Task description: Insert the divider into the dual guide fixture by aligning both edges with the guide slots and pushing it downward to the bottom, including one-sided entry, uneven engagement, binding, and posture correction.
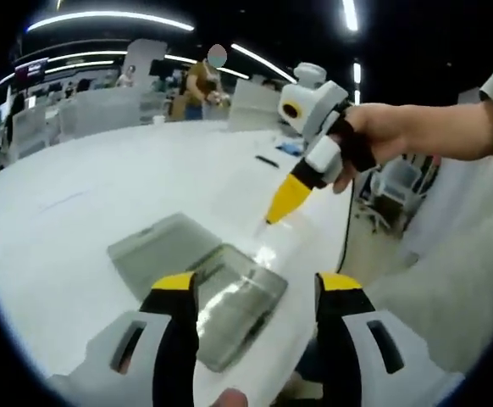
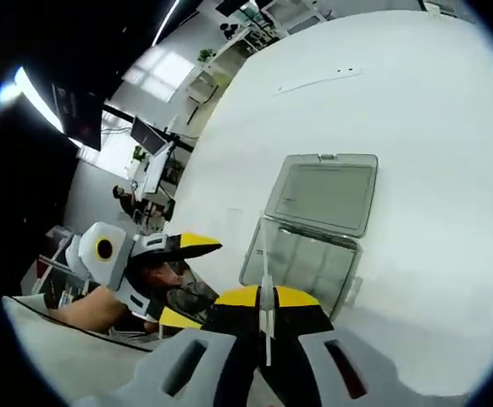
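A clear plastic box, the guide fixture (image 1: 234,309), lies open on the white table (image 1: 102,195) with its lid (image 1: 157,250) folded flat beside it. My left gripper (image 1: 257,284) hovers just above the box, jaws wide apart and empty. A hand holds my right gripper (image 1: 285,199) above the table beyond the box, tip pointing down. In the right gripper view that gripper (image 2: 268,297) is shut on a thin clear divider (image 2: 266,271), seen edge-on above the box's compartments (image 2: 301,259). The lid (image 2: 327,193) lies further off. The left gripper (image 2: 187,280) shows open at the left.
The table's edge (image 1: 348,229) runs close to the right of the box, with a chair (image 1: 395,186) and a cable on the floor beyond it. A small dark object (image 1: 268,160) lies further back on the table. A person stands far behind.
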